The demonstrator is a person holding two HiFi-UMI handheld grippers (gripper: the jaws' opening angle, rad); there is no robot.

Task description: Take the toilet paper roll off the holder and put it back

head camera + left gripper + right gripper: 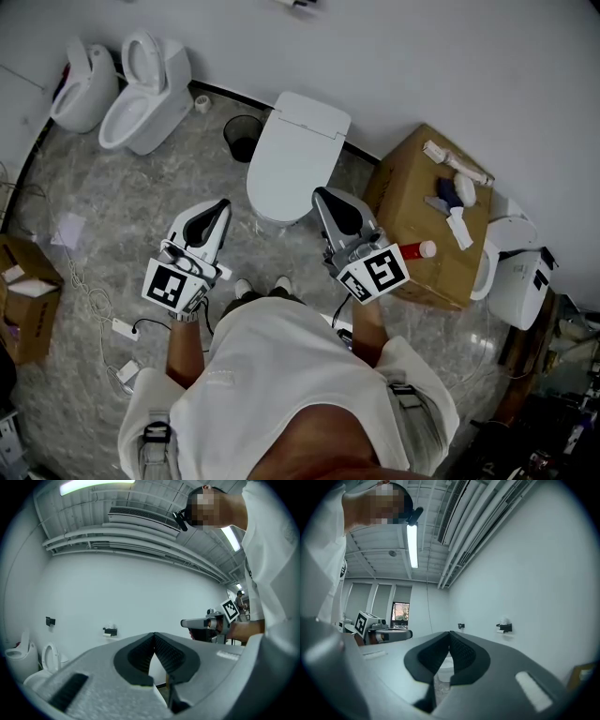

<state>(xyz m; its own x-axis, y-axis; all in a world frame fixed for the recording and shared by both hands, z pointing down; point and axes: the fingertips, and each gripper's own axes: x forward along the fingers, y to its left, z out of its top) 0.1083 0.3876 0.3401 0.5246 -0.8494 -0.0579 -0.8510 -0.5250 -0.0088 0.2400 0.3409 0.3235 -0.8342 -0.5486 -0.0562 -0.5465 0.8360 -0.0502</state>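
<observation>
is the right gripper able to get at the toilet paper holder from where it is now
Probably not yet: the toilet paper holder hangs far off on the wall, the right gripper hovers well short with fingers shut, and a toilet stands ahead.

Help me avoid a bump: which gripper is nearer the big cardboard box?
Right. The right gripper hangs just left of the cardboard box; the left gripper is farther left, beyond the closed white toilet.
</observation>
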